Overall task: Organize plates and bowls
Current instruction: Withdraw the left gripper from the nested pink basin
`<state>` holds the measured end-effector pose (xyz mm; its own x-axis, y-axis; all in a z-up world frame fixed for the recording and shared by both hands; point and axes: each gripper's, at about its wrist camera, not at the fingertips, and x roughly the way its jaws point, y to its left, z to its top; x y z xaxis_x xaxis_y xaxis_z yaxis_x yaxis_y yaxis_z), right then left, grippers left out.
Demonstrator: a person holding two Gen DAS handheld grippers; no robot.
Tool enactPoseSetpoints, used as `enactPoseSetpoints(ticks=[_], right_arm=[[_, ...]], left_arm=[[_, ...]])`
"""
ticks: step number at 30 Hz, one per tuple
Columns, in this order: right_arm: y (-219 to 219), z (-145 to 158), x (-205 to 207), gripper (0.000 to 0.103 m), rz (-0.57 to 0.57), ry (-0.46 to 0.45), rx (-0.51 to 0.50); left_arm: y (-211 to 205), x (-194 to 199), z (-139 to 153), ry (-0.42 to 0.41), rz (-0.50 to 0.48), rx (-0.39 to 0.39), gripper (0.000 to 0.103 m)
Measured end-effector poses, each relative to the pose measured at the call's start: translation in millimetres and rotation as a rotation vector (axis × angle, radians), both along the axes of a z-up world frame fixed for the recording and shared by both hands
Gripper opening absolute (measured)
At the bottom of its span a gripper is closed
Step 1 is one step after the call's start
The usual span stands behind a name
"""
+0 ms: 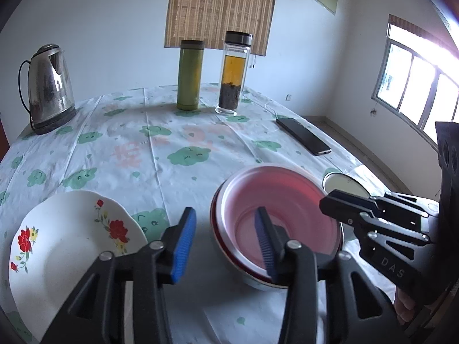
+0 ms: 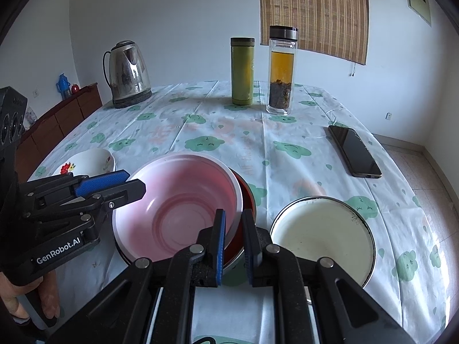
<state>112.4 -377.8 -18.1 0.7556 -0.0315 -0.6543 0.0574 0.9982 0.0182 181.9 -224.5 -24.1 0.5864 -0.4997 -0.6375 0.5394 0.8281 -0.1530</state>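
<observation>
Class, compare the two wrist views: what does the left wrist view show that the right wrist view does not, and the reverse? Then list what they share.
Only the left wrist view: the bright window on the right wall.
Only the right wrist view: the wooden cabinet by the left wall, with a blue item on top.
Both: the kettle, green flask, glass tea bottle, phone, pink bowl, cream plate and flowered plate.
</observation>
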Motion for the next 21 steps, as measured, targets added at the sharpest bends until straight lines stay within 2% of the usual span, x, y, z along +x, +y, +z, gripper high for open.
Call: enactPoseSetpoints(ticks=[2,3,4,6,10,14,21], right_arm=[[-0.9,-0.1,0.7,0.014,-0.004,0.001,-0.002],[-0.1,-0.4,1.2,0.019,0.001,0.003,-0.008],[0.8,-1.0,2.0,0.033,0.002,0.009,-0.015],[1.4,-2.5,2.8,0.054,0.008,0.016,-0.01],[0.0,0.0,-4.3,0.055,0.01,-0.015,0.003],[-9.2,7.6,-19.5,0.055,-0.012,-0.054,0.015],[-27.3,8.6,-39.6,0.055,-0.055,-0.064,0.013]], left_arm=[[0.2,1.0,0.0,0.002,0.001,-0.002,0.046],[0.4,0.8,0.1,0.001,0.0,-0.002,0.046],[0.4,1.1,0.1,0.002,0.001,-0.002,0.046],[1.2,1.6,-0.4,0.004,0.003,-0.001,0.047],[3.8,2.2,0.3,0.002,0.013,-0.011,0.049],[8.7,1.6,3.1,-0.011,0.03,-0.029,0.056],[10.4,-0.4,3.1,-0.017,0.036,-0.031,0.056]])
